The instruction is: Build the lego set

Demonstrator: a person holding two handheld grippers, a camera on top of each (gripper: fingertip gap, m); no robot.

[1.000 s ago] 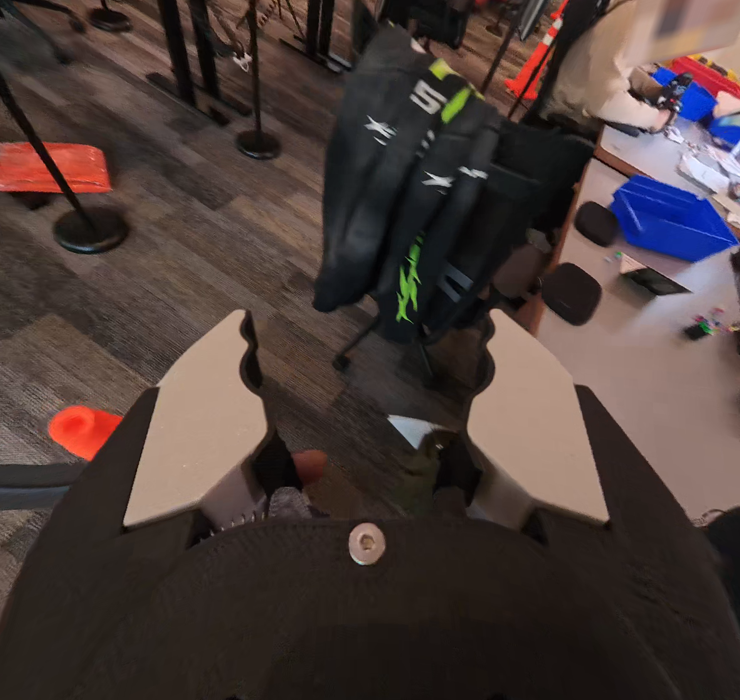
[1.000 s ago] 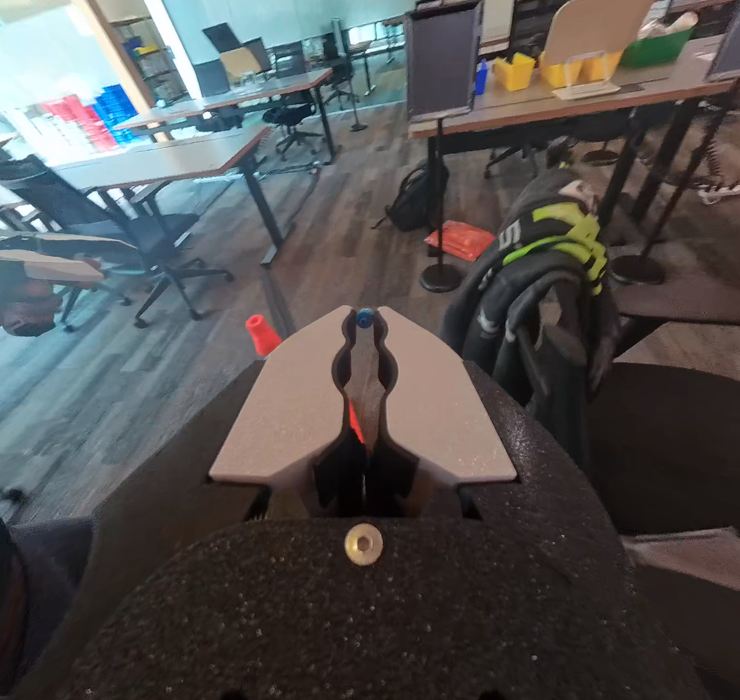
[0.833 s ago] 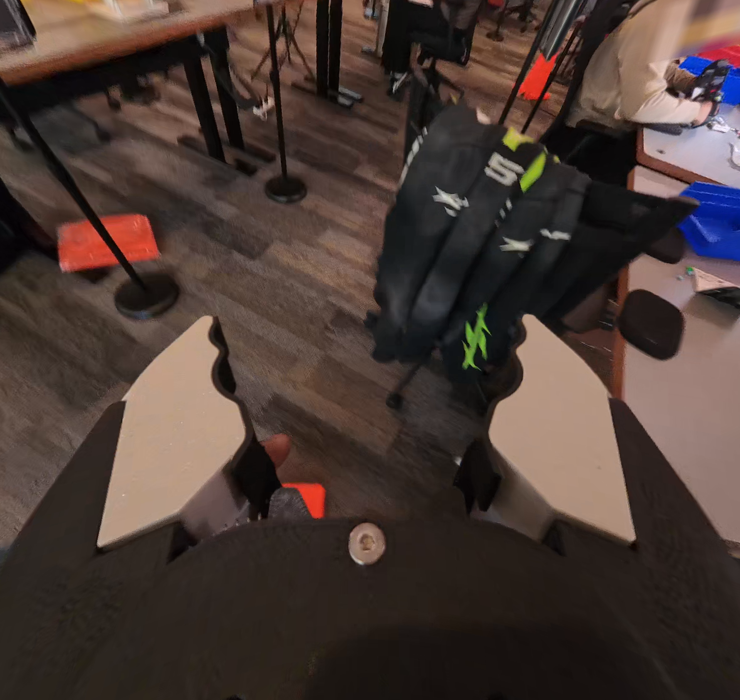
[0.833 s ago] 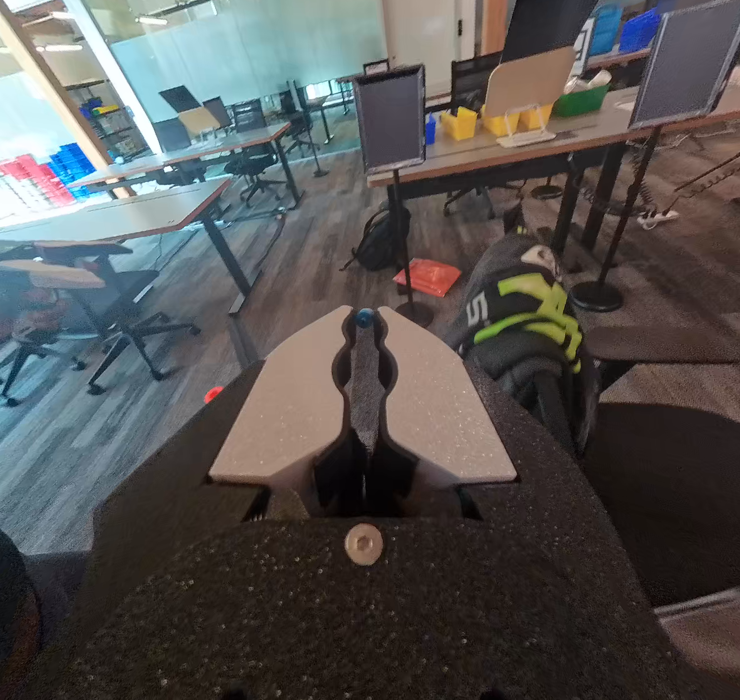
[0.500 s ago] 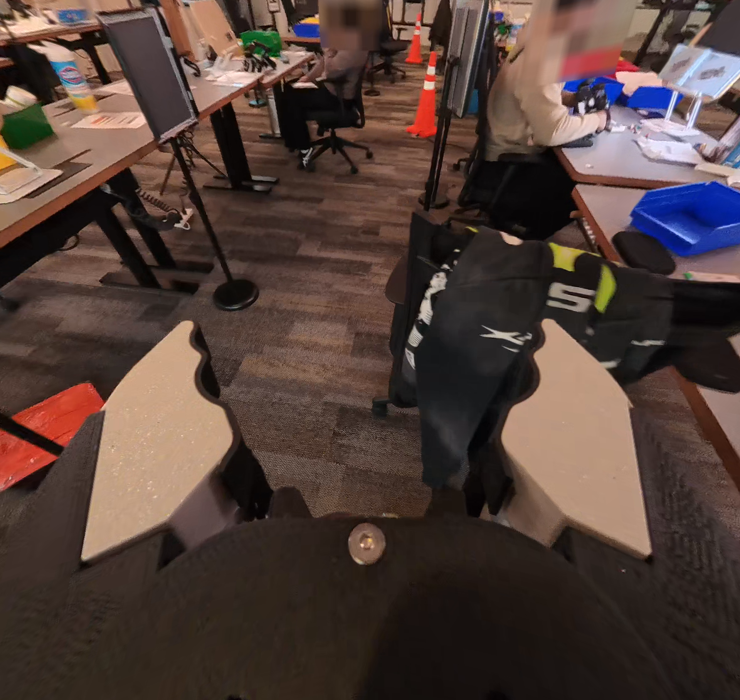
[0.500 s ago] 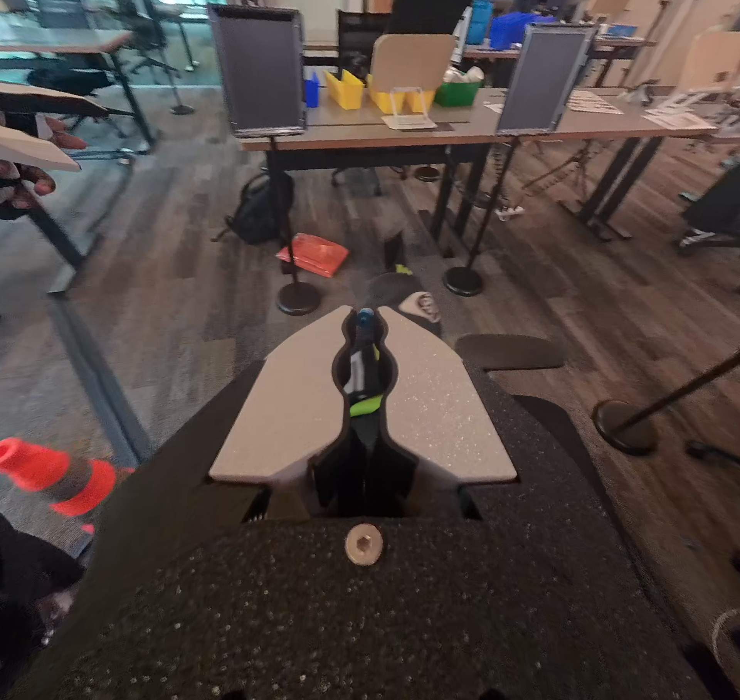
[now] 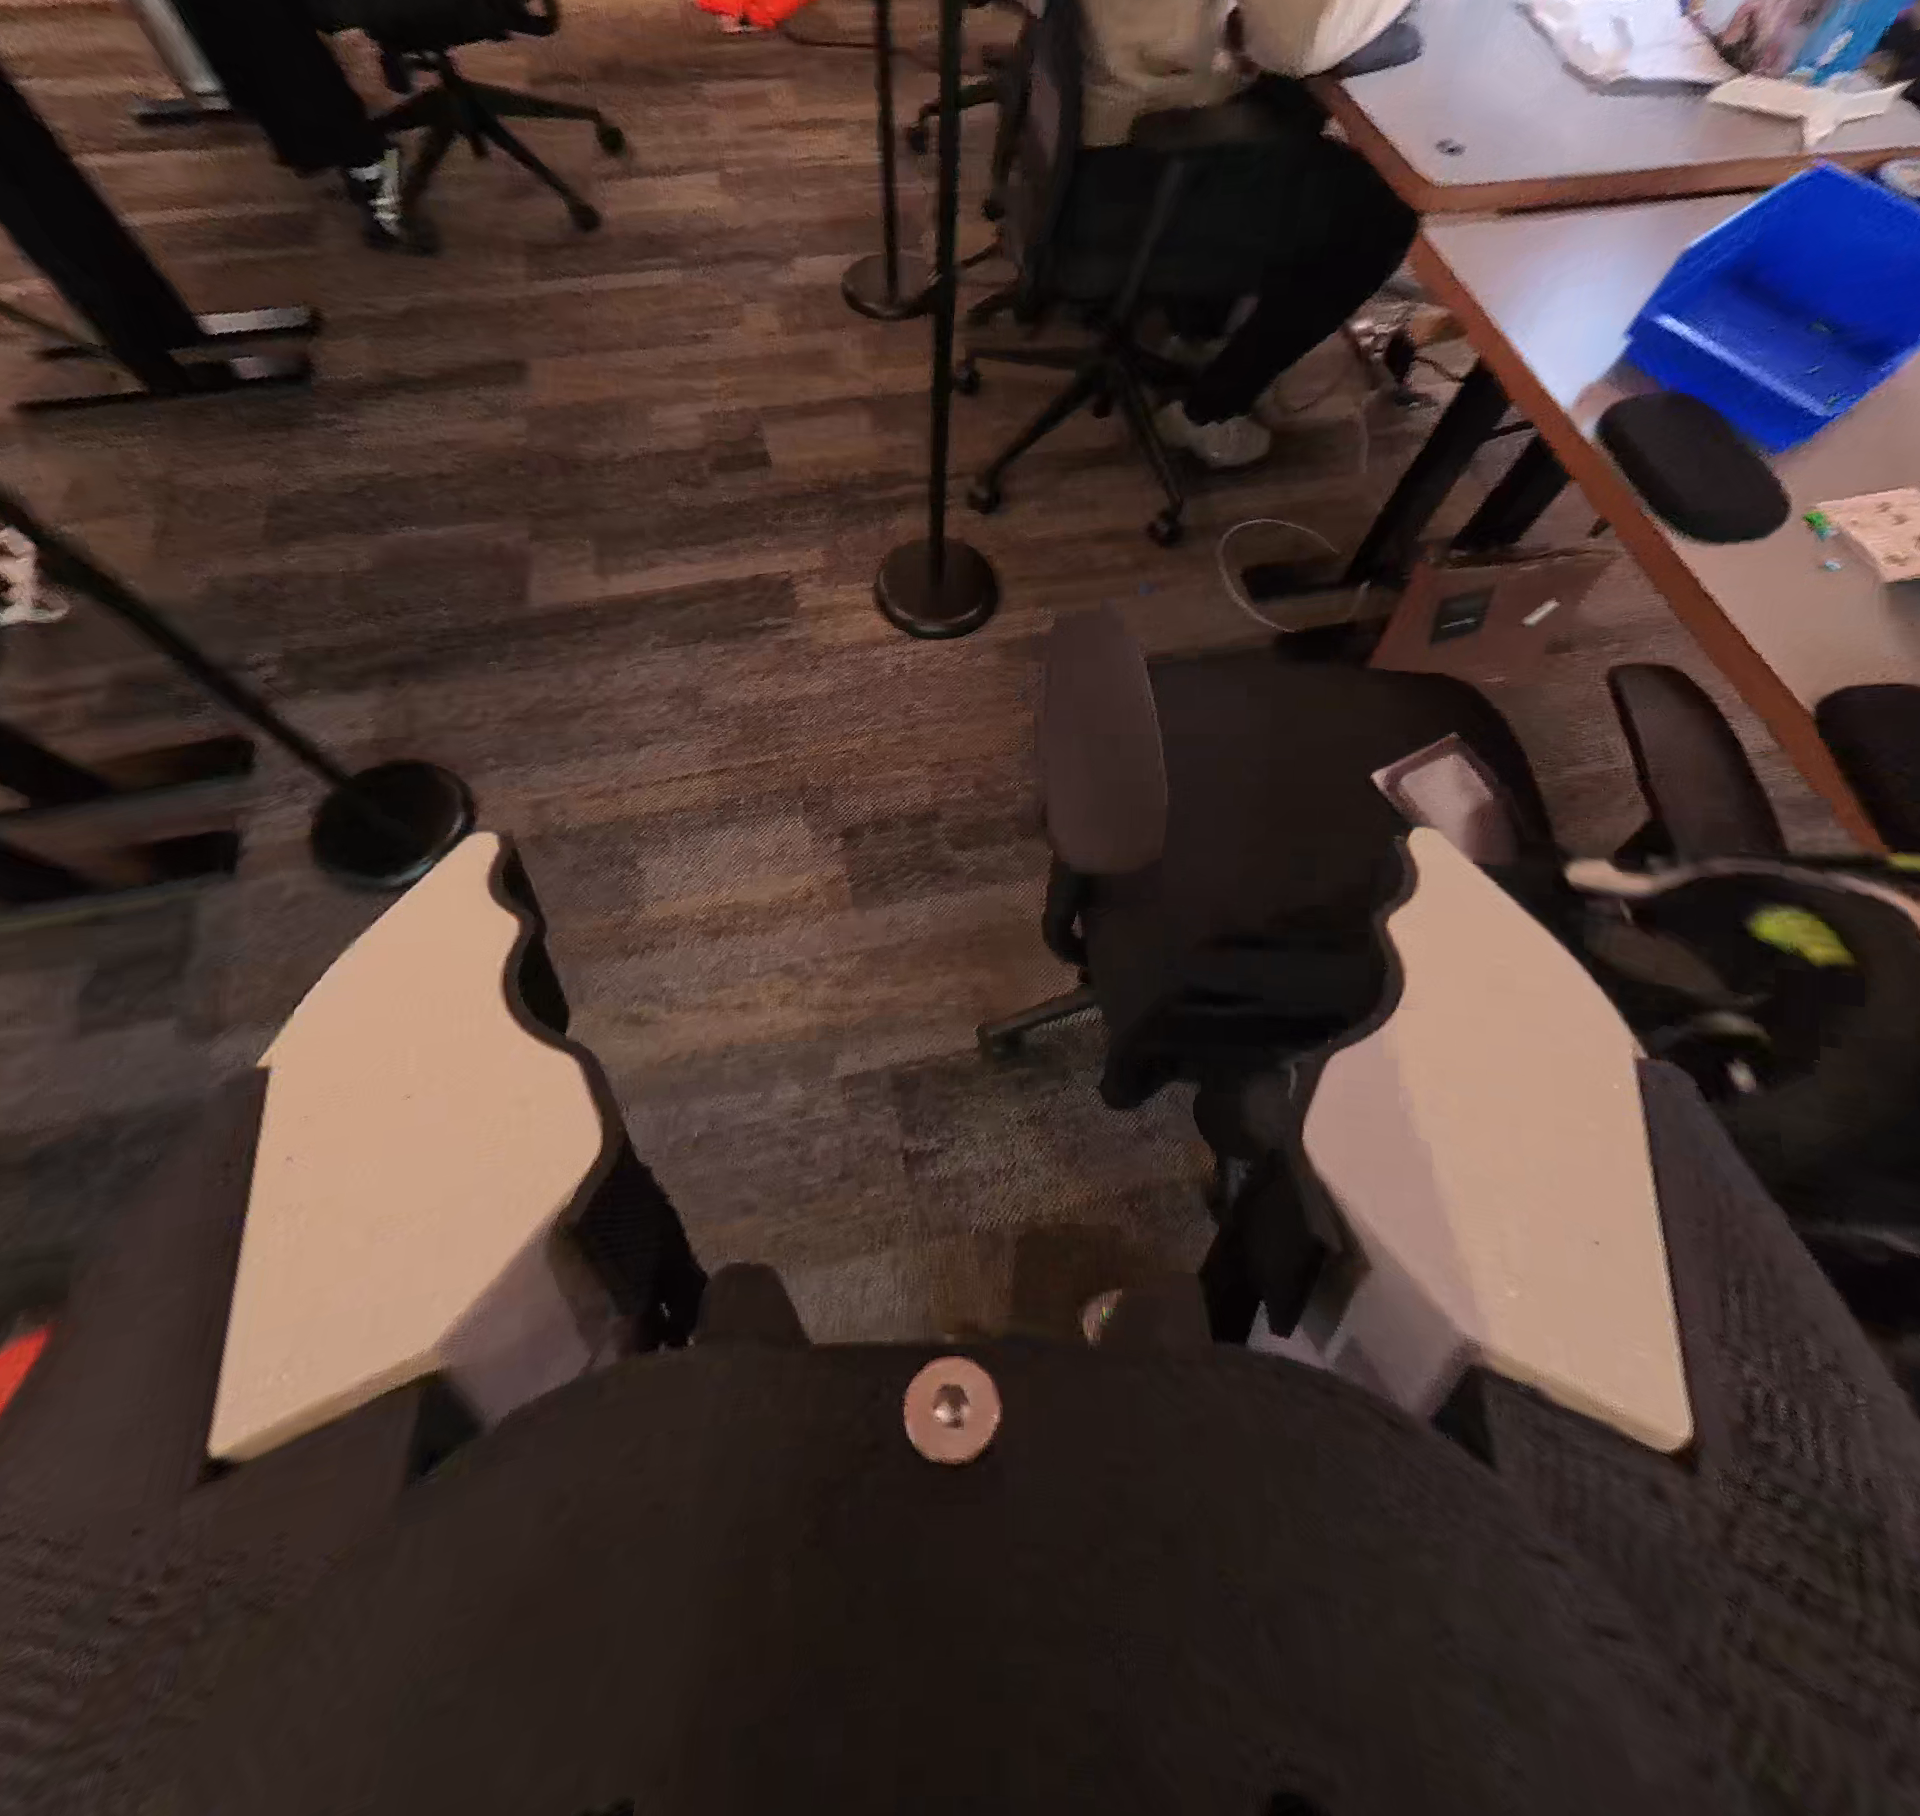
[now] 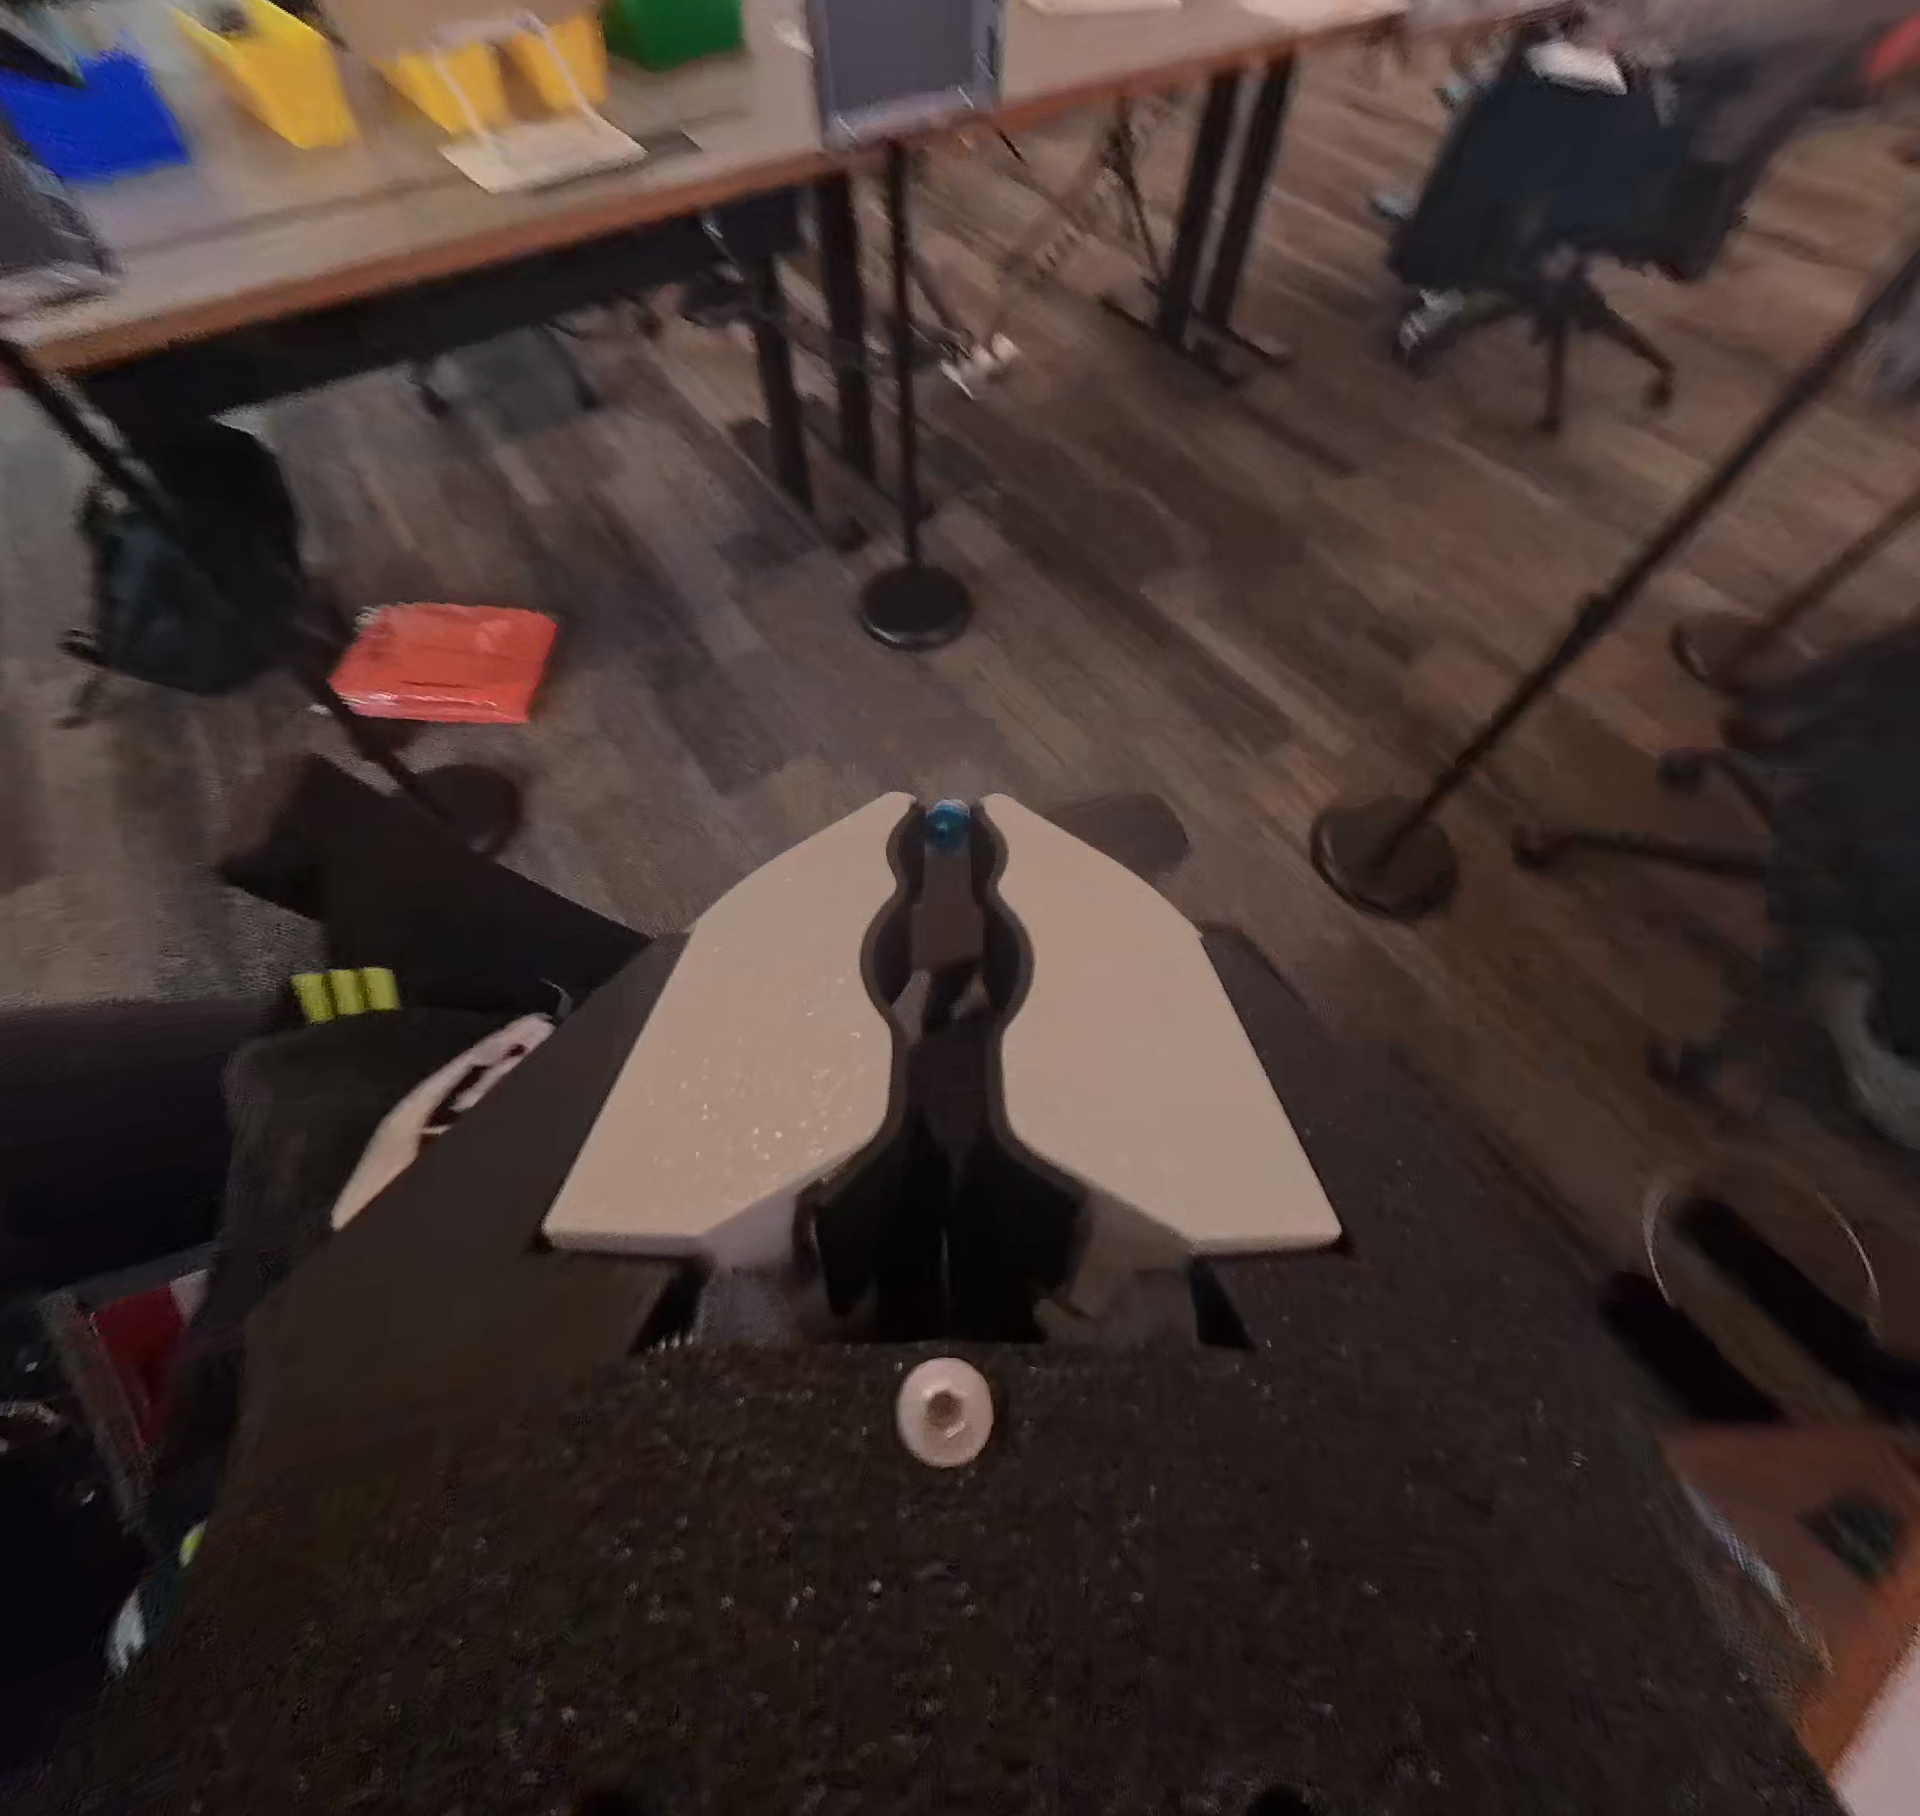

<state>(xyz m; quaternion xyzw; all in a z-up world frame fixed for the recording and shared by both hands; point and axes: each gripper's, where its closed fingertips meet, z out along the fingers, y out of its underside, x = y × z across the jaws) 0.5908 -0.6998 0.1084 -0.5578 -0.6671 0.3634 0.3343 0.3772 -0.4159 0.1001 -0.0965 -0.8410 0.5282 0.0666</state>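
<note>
**Both tongs aimed at the floor, one small piece in the grip**

My right gripper (image 8: 943,810) has its two pale grey plastic fingers drawn almost together, pinching a tiny round blue lego piece (image 8: 945,821) at the very tips. My left gripper (image 7: 951,867) stands wide apart and holds nothing; between its fingers I see only the brown wood-pattern floor (image 7: 675,478) and a black office chair (image 7: 1247,862).

Risk, as I judge it: the blue piece is held by a sliver of contact, and the right wrist view is smeared, which suggests fast motion; a jolt or a slackened squeeze could drop it to the floor. The grey worktable with wood edge (image 7: 1829,613) lies at the far right of the left wrist view, near a blue plastic bin (image 7: 1787,312). The rest of the set I cannot make out.
</note>
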